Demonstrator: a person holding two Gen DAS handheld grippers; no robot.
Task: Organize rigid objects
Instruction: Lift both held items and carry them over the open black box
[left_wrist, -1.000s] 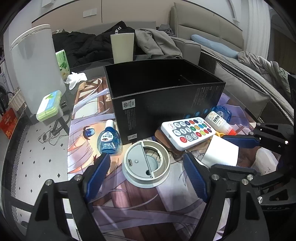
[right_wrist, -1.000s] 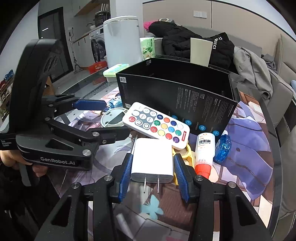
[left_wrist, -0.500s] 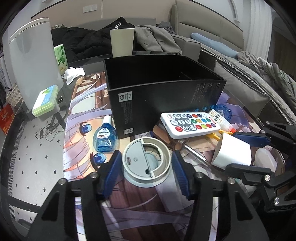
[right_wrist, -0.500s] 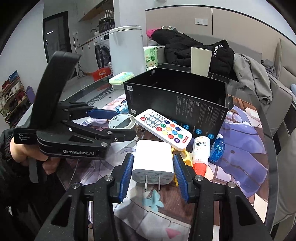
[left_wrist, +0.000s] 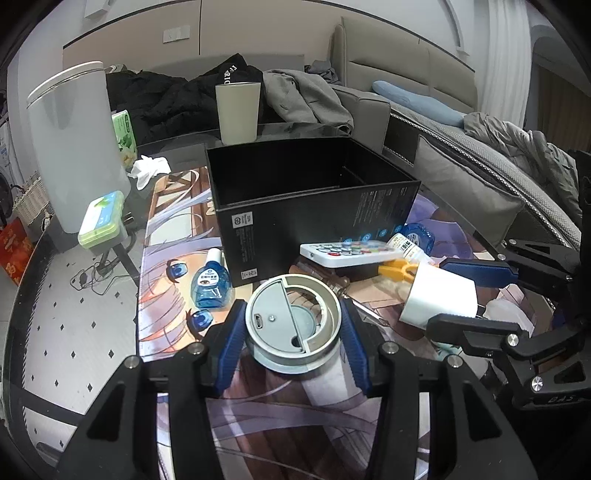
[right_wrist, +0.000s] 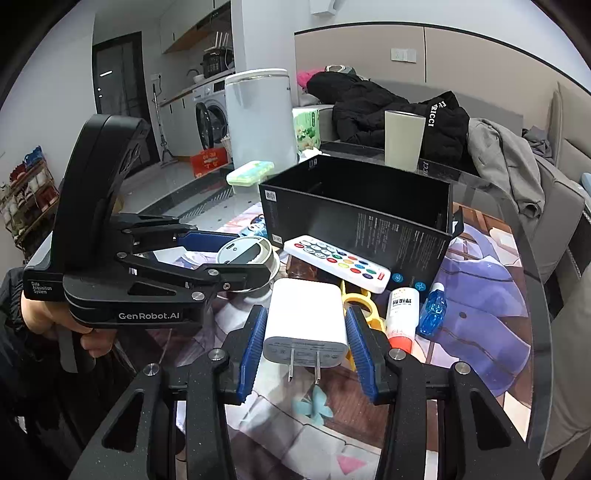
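Note:
My left gripper (left_wrist: 291, 336) is shut on a round grey lid-like device (left_wrist: 292, 326), lifted off the printed mat; it also shows in the right wrist view (right_wrist: 245, 253). My right gripper (right_wrist: 306, 334) is shut on a white plug charger (right_wrist: 306, 317) and holds it above the mat; the charger also shows in the left wrist view (left_wrist: 437, 297). An open black box (left_wrist: 314, 206) stands behind both. A white remote (right_wrist: 336, 260), a glue bottle (right_wrist: 402, 314), a yellow ring object (right_wrist: 356, 301) and blue dropper bottles (left_wrist: 212, 284) lie in front of the box.
A beige cup (left_wrist: 238, 110) stands behind the box. A white bin (left_wrist: 74, 147), a green-lidded case (left_wrist: 101, 218), a tissue pack (left_wrist: 123, 134) and a crumpled tissue (left_wrist: 149, 170) are at the left. The glass table edge (right_wrist: 532, 295) curves along the right.
My left gripper closed around the round grey device and lifted it. My right gripper lifted the white charger and pulled it back from the remote.

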